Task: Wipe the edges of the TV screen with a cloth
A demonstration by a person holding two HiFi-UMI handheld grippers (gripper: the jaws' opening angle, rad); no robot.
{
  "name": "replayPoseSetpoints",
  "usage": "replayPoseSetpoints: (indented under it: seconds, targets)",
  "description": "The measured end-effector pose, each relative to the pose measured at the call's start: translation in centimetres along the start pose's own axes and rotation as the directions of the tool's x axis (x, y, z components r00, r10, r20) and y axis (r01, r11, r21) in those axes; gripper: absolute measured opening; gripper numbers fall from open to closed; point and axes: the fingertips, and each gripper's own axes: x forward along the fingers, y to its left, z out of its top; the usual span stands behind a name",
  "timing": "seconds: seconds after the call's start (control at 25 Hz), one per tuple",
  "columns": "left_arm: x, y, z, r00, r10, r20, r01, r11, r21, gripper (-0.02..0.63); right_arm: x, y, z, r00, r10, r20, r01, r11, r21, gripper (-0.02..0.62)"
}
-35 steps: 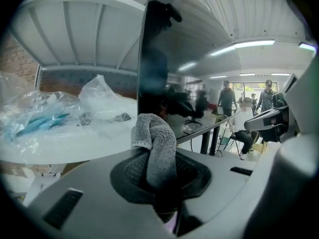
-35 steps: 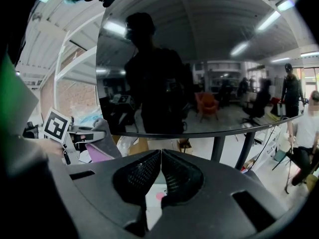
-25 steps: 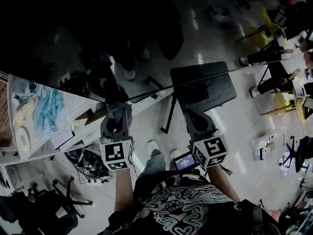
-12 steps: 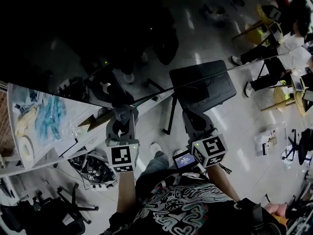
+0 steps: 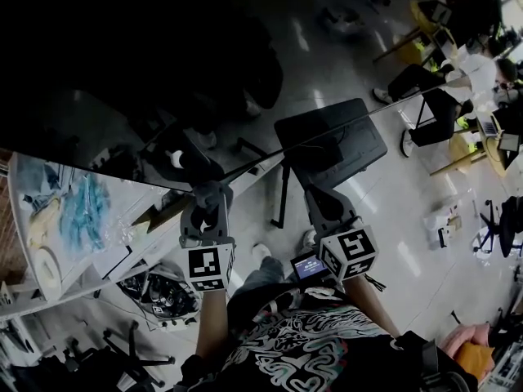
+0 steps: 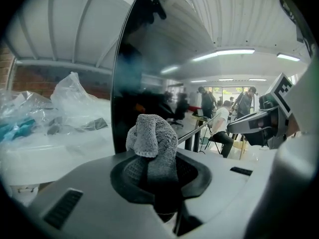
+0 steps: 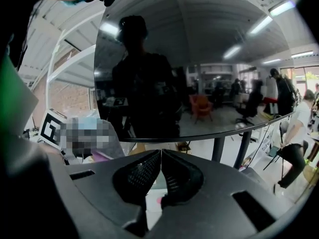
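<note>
Left gripper: jaws clamped on the cloth. It is a grey terry cloth, bunched into a wad. Its lower part is pinched between the two ribbed pads. Its folded upper part stands up past the jaw tips and leans a little to the left.

The TV screen is a dark glossy panel straight ahead of the left jaws. In the left gripper view its side edge runs up the picture just left of the cloth. The wad sits in front of the glass, near that edge and low on the panel. We cannot tell whether the cloth touches the screen or stops just short.

Left of the edge we note crumpled clear plastic bags on a white tabletop.

Right gripper: jaws together, pads meeting along their length, nothing between them. They point at the lower edge of the TV screen, which crosses the view just above the jaw tips. The glass mirrors a dark standing figure and ceiling lights.

Head view: the left gripper and right gripper are side by side, both aimed at the dark TV screen. The left one is near the white tabletop. A small lit display sits beside the right gripper's marker cube. People sit at desks well beyond the screen.
</note>
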Motion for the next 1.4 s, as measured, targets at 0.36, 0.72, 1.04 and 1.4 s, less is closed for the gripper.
replayPoseSetpoints:
  seconds: [0.36,0.72,1.04,1.4]
  targets:
    - [0.4,-0.7,0.1,0.999,-0.032,0.007,0.032,0.999,0.009,0.071,0.2,-0.5,0.0,1.000,-0.017,0.025,0.017,1.000,0.017,0.029]
    - [2.2,-2.3,0.7,0.999,-0.051,0.011,0.051,0.998,0.036,0.071,-0.7,-3.4,-1.0,0.998,-0.058,0.018,0.057,0.997,0.057,0.029]
    - [2.4,-3.2,1.3,0.998,-0.068,0.012,0.068,0.997,0.036,0.071,-1.4,-4.3,-0.7,0.997,-0.080,0.022,0.078,0.995,0.057,0.029]
    - [3.7,-5.0,2.0,0.997,-0.074,0.009,0.074,0.996,0.044,0.071,-2.2,-6.3,-0.4,0.995,-0.092,0.038,0.089,0.994,0.063,0.029]
